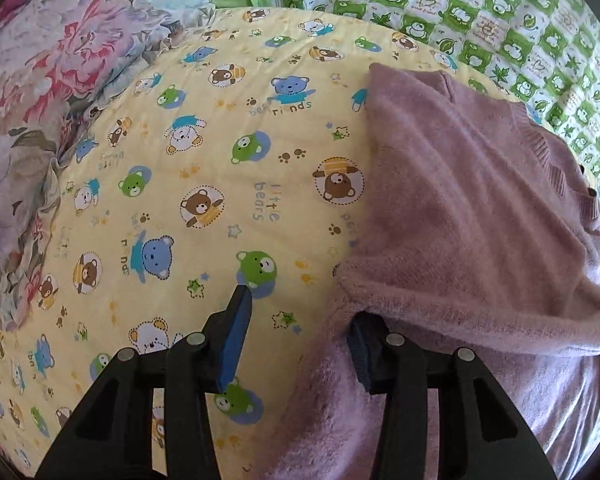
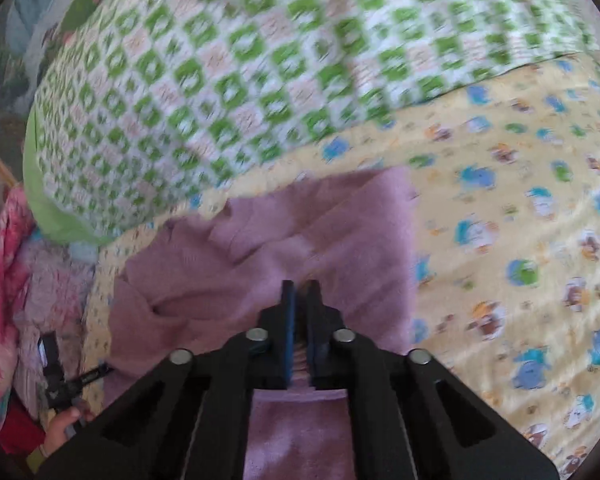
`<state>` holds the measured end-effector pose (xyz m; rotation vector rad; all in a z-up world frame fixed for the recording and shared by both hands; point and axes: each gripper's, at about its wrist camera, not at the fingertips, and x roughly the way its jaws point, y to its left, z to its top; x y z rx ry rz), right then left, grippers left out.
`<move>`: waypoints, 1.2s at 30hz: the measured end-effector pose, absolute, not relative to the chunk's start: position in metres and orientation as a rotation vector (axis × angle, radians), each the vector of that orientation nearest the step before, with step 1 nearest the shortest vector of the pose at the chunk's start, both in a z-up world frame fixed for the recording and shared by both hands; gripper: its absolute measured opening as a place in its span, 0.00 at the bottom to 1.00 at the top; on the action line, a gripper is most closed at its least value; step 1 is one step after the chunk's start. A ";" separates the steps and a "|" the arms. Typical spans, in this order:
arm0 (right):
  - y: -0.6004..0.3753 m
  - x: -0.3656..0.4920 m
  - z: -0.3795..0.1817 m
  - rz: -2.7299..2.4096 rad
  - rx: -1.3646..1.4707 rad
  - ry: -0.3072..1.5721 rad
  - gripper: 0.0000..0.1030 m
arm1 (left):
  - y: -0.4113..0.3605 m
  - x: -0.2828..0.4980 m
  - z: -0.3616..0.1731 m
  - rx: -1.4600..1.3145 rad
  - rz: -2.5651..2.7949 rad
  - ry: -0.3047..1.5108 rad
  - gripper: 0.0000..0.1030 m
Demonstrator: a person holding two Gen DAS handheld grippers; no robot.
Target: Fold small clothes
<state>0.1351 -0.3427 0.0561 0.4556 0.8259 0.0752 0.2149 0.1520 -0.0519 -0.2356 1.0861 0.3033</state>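
A small mauve knit sweater (image 1: pixel 460 184) lies on a yellow sheet with bear prints (image 1: pixel 204 152); a fold of it hangs over my left gripper's right finger. My left gripper (image 1: pixel 300 308) is open: its left finger with the blue pad (image 1: pixel 236 332) stands over the sheet, its right finger is tucked under the sweater's edge. In the right wrist view the sweater (image 2: pixel 268 240) spreads ahead, blurred by motion. My right gripper (image 2: pixel 300 292) is shut on a fold of the sweater, with pinkish knit showing between its fingers.
A green-and-white checked quilt (image 1: pixel 480 12) lies behind the sweater and also shows in the right wrist view (image 2: pixel 228 72). Floral bedding (image 1: pixel 40 100) is bunched at the left. A hand holding the other gripper's handle (image 2: pixel 60 392) is at the lower left.
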 end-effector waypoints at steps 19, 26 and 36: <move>-0.320 0.142 0.025 0.223 0.339 1.027 0.49 | 0.082 0.197 0.042 -0.053 -0.117 0.971 0.56; -0.301 0.169 0.013 0.395 0.144 1.151 0.49 | 0.015 0.306 0.037 0.343 -0.510 1.018 0.72; -0.276 0.178 -0.005 0.582 -0.042 1.260 0.48 | -0.015 0.349 -0.032 0.718 -0.815 1.288 0.71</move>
